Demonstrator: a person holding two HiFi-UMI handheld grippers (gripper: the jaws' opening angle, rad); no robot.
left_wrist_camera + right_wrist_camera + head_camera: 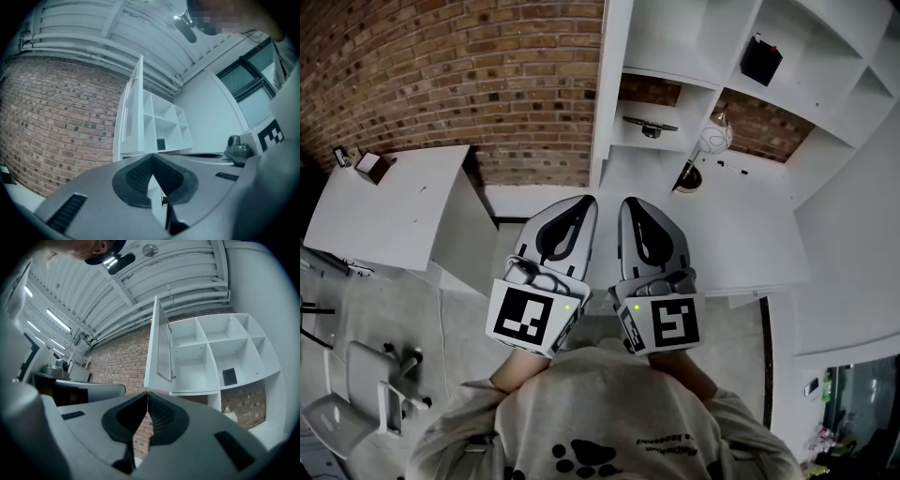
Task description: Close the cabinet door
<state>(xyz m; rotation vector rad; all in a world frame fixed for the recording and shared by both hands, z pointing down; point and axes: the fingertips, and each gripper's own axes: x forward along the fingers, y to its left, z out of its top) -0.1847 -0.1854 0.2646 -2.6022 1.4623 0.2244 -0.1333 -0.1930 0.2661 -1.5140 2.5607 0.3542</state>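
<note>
Hands: both raised in front of the person's chest and held side by side, almost touching, with the marker cubes nearest the body and the noses aimed ahead and slightly upward at the shelving.
Left tool (583,208): clenched, the ribbed pads meeting at the tip with nothing between them.
Right tool (632,208): clenched as well, pads pressed together and empty.
Cabinet door (159,345): standing wide open, swung out from the left side of the white cabinet (220,345) and showing mostly its thin edge; in the head view it is the tall white panel just above the two tool tips, apart from both.
Edges and room: open air lies between the tools and the door's lower edge. The brick wall (478,84) runs behind and to the left of the door, and the open cubbies fan out to the right.
Below the cabinet: a white counter (750,244) stretches ahead and to the right of the tools.
On the shelves: a black box (761,58) in one cubby, a dark dish (650,127) on a lower shelf, and a round pale vase (715,139) beside it — none of them in the door's swing.
Far left: a second white counter (394,211) carries a small box (371,165), with a grey chair (352,398) below — both well apart from the hands.
</note>
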